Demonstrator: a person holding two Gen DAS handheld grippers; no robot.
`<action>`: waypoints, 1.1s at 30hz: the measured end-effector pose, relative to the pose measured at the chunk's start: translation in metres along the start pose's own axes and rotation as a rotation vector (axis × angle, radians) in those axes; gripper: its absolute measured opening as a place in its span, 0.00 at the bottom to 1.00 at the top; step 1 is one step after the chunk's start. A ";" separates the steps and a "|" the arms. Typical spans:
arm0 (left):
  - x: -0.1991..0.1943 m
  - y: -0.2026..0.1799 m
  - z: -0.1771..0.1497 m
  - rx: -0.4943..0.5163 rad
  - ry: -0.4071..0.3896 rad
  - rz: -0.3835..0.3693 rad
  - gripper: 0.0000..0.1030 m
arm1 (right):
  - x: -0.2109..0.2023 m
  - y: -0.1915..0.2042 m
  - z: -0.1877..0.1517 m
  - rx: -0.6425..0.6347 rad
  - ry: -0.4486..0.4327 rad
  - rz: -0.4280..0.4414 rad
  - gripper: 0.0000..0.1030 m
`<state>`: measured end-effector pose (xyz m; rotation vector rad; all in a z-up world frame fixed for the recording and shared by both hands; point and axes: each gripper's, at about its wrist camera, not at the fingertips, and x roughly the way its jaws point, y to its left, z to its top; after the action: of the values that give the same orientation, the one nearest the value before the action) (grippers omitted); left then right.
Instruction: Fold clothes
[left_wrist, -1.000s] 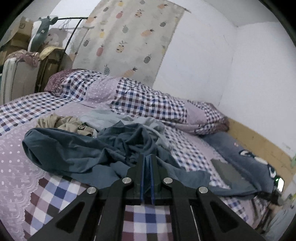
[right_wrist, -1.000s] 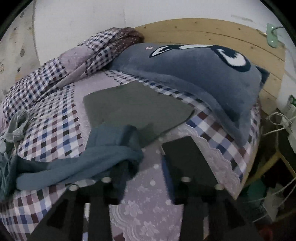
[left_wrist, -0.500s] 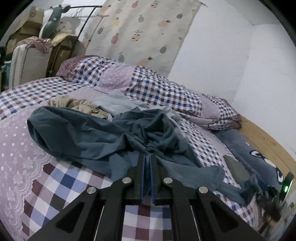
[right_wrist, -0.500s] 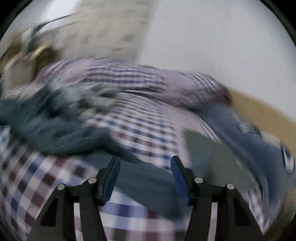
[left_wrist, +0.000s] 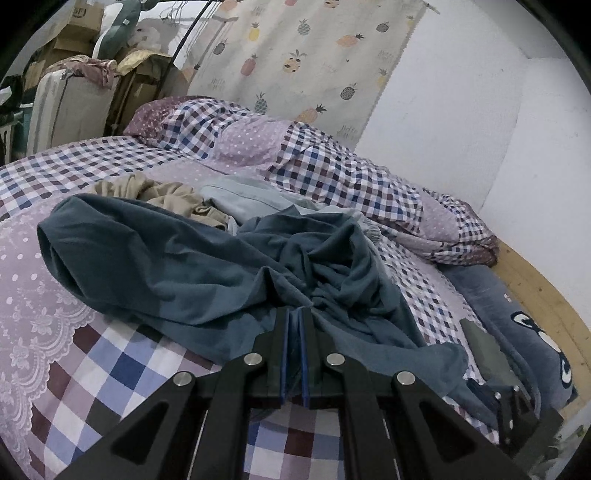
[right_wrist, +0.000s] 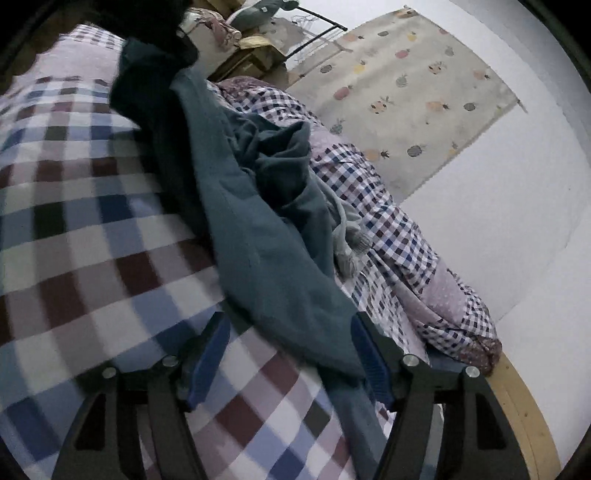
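1. The left gripper (left_wrist: 294, 314) is clenched on a fold of the teal garment (left_wrist: 207, 266); a thin layer of cloth shows between its blue pads (left_wrist: 282, 354).
2. The right gripper (right_wrist: 288, 332) is spread wide, its blue pads (right_wrist: 210, 354) well apart, holding nothing. An edge of the teal garment (right_wrist: 266, 258) runs down between the fingers and lies against the inner face of the right-hand finger.
3. The teal garment lies crumpled across the middle of the bed (left_wrist: 110, 373), one rounded end reaching toward the lace-patterned patch (left_wrist: 33, 317), the other trailing toward the headboard side.
4. Behind it lie a beige garment (left_wrist: 159, 194) and a pale blue garment (left_wrist: 243, 199), both touching the teal one.
5. Open checked bedding lies in front of the garment on the near side, bare in both views.
6. A rolled checked duvet (left_wrist: 325, 170) runs along the far edge by the wall (left_wrist: 461, 110), closing that side.
7. A grey-blue cushion (left_wrist: 517, 325) and a dark folded item (left_wrist: 484, 350) sit by the wooden headboard (left_wrist: 543, 295).
8. Boxes and a suitcase (left_wrist: 62, 103) stand beyond the foot of the bed.
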<state>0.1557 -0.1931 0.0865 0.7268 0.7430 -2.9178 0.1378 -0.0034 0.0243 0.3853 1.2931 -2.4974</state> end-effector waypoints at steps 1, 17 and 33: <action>-0.001 0.000 0.000 -0.002 0.000 -0.004 0.04 | 0.005 -0.001 0.001 0.004 0.004 0.003 0.70; -0.041 -0.030 0.016 0.078 -0.101 -0.103 0.04 | 0.018 -0.052 0.004 0.215 0.084 0.084 0.04; -0.116 -0.078 0.036 0.300 -0.240 -0.275 0.02 | -0.102 -0.156 0.028 0.513 -0.181 -0.014 0.03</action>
<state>0.2315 -0.1485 0.2014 0.2932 0.4157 -3.3298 0.1687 0.0734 0.1936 0.2496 0.5781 -2.7787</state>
